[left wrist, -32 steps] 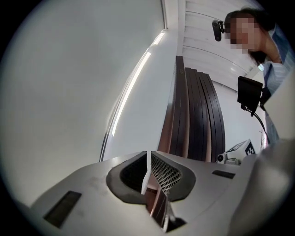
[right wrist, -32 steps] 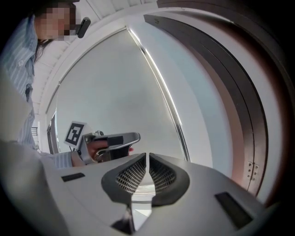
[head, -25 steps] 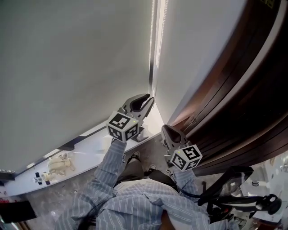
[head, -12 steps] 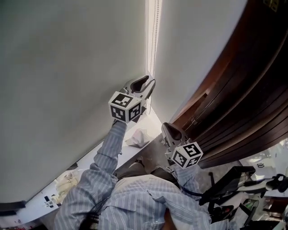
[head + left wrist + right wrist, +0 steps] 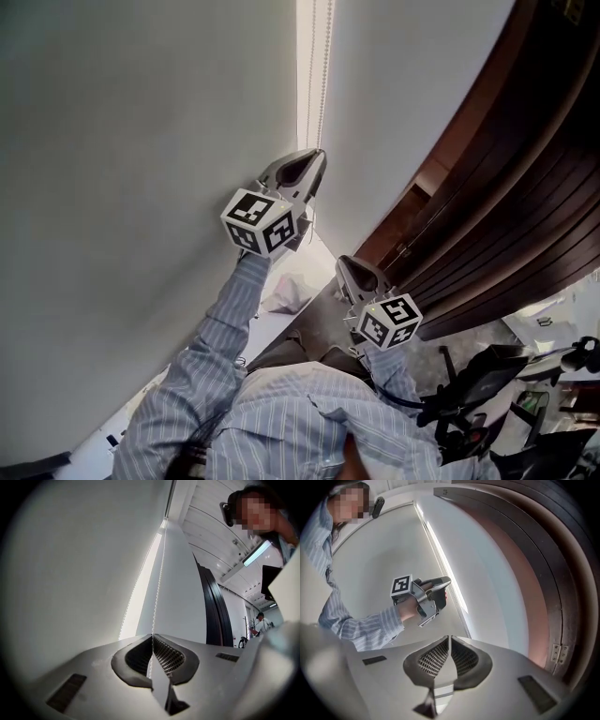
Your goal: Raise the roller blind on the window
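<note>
Daylight shows as a narrow bright strip (image 5: pixel 307 56) between the pale grey roller blind (image 5: pixel 141 187), which fills the left of the head view, and the plain white wall (image 5: pixel 403 94) to its right. The blind hangs down over the window; its lower edge cannot be seen. A white bead chain (image 5: pixel 322 75) runs down along that strip.

The left gripper (image 5: pixel 320 156) is held up at the strip, pointing along the blind's edge, with its black-and-white marker cube (image 5: pixel 261 223) towards the person and a blue-and-white striped sleeve (image 5: pixel 216 347) below it. In the left gripper view its jaws are pressed together on the bead chain (image 5: pixel 159 573), which comes down from above and passes between the tips (image 5: pixel 152 635). A second strand hangs free just to the left, along the bright edge.

The right gripper (image 5: pixel 341 264) sits lower and to the right, near a dark brown curved wooden frame (image 5: pixel 506 187) and apart from the chain. In its own view the jaws (image 5: pixel 449 638) are pressed together with nothing visible between them, and the left gripper (image 5: pixel 445 581) appears beyond them, up against the lit strip.
</note>
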The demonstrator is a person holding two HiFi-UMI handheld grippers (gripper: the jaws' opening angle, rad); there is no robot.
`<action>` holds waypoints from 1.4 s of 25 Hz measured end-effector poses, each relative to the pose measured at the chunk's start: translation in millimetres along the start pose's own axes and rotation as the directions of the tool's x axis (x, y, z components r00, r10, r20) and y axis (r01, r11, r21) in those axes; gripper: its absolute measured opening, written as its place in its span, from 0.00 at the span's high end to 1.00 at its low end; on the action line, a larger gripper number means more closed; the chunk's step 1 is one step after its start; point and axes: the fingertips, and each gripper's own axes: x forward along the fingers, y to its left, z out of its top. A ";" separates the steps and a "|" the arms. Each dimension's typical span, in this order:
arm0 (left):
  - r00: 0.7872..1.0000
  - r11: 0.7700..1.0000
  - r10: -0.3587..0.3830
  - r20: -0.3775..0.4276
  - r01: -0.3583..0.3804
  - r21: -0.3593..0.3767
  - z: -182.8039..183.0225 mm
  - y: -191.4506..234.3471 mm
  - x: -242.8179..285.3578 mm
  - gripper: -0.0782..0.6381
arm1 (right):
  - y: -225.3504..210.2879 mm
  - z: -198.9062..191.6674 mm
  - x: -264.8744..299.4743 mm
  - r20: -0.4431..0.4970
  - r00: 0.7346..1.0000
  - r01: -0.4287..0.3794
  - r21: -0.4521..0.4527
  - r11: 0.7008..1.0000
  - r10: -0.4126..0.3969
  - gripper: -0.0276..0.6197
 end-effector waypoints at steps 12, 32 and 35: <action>0.999 0.989 -0.022 -0.024 0.018 -0.149 -19.8 2.6 -29.7 0.88 | 44.3 138.3 23.2 0.202 0.969 -0.082 -0.274 0.958 0.141 0.94; 0.998 0.994 -0.013 -0.053 0.007 -0.111 -20.2 -17.0 -55.7 0.88 | 95.8 271.8 78.4 0.251 0.922 -0.169 -0.424 0.890 0.295 0.95; 0.999 0.993 0.008 -0.044 -0.013 -0.119 -26.4 -20.2 -57.4 0.88 | 89.8 266.8 74.6 0.286 0.931 -0.068 -0.481 0.874 0.229 0.95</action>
